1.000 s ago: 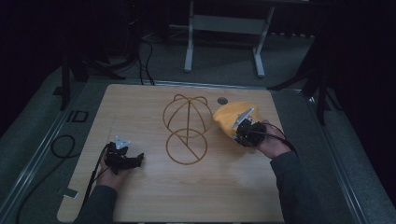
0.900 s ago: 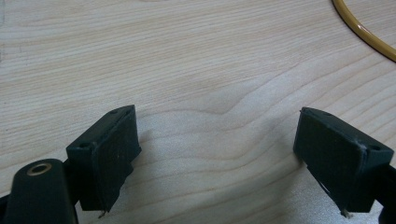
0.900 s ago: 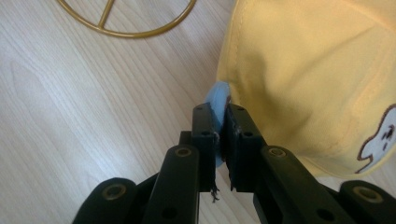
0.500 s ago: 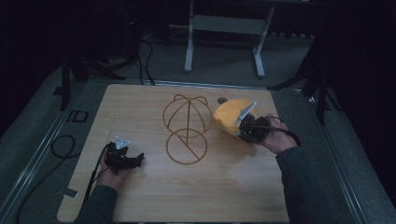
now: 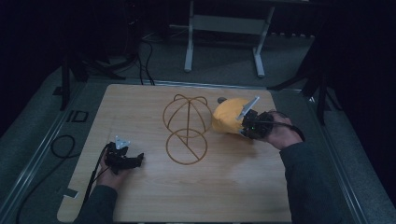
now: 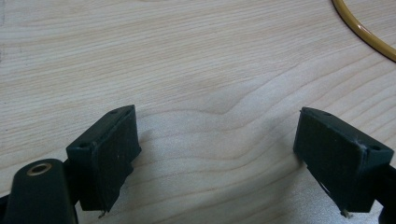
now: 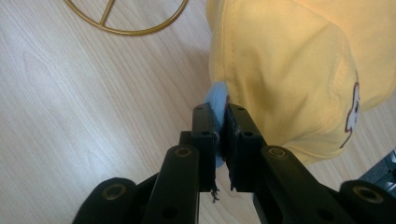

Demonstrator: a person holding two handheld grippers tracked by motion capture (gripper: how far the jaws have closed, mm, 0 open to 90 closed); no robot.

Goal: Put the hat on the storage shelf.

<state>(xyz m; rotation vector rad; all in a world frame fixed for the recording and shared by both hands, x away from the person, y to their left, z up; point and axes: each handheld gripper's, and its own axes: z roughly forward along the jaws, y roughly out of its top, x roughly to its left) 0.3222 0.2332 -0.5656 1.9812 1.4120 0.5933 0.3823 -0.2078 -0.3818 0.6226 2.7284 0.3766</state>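
Observation:
A yellow cap (image 5: 229,115) (image 7: 289,70) lies on the wooden table (image 5: 233,186), to the right of a gold wire stand (image 5: 186,126). My right gripper (image 5: 248,125) (image 7: 220,112) is shut on a pale blue part at the cap's edge (image 7: 217,95). The gold stand has a domed frame over a ring base (image 7: 126,18). At the table's front left my left gripper (image 5: 133,160) (image 6: 217,149) rests low over bare wood, open, with nothing between its pads (image 6: 109,154). A curve of the gold ring (image 6: 364,30) crosses that view's top right corner.
A small dark round object (image 5: 221,99) sits behind the cap. A black cable (image 5: 65,144) loops on the floor left of the table. A metal frame's legs (image 5: 189,42) stand beyond the far edge. Bare wood spreads across the table's front.
My right gripper and the hand have shifted slightly right with the cap's edge in its hold. The left gripper has stayed put.

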